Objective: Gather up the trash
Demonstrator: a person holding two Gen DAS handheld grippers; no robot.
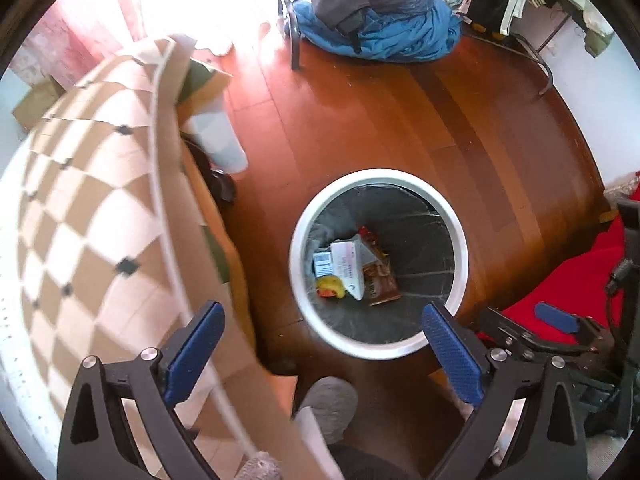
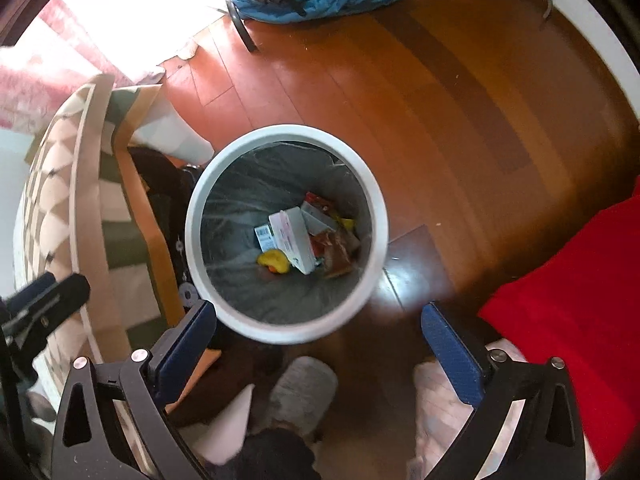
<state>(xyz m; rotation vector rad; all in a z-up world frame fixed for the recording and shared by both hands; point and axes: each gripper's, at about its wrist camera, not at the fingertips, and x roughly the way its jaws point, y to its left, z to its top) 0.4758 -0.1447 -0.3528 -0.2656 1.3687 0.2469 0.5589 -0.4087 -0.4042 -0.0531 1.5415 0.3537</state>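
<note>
A round white trash bin point(image 1: 298, 236) with a grey liner stands on the wooden floor, seen from above in both wrist views, bin point(image 2: 192, 216). Inside lie a white carton point(image 1: 347, 266), a brown wrapper point(image 1: 380, 280) and a yellow scrap point(image 1: 330, 286); the same carton point(image 2: 294, 238) and yellow scrap point(image 2: 276, 261) show in the right wrist view. My left gripper point(image 1: 322, 326) hovers open above the bin's near rim, holding nothing. My right gripper point(image 2: 318, 330) is open and empty over the bin's near edge. The right gripper's blue pad point(image 1: 556, 317) shows at the left view's lower right.
A table with a checkered cloth point(image 1: 80, 208) stands left of the bin, cardboard point(image 2: 140, 208) beside it. Blue bedding point(image 1: 384, 28) is piled at the back. A red cloth point(image 2: 572, 300) lies on the right. A person's grey slipper point(image 2: 304, 392) stands below the bin.
</note>
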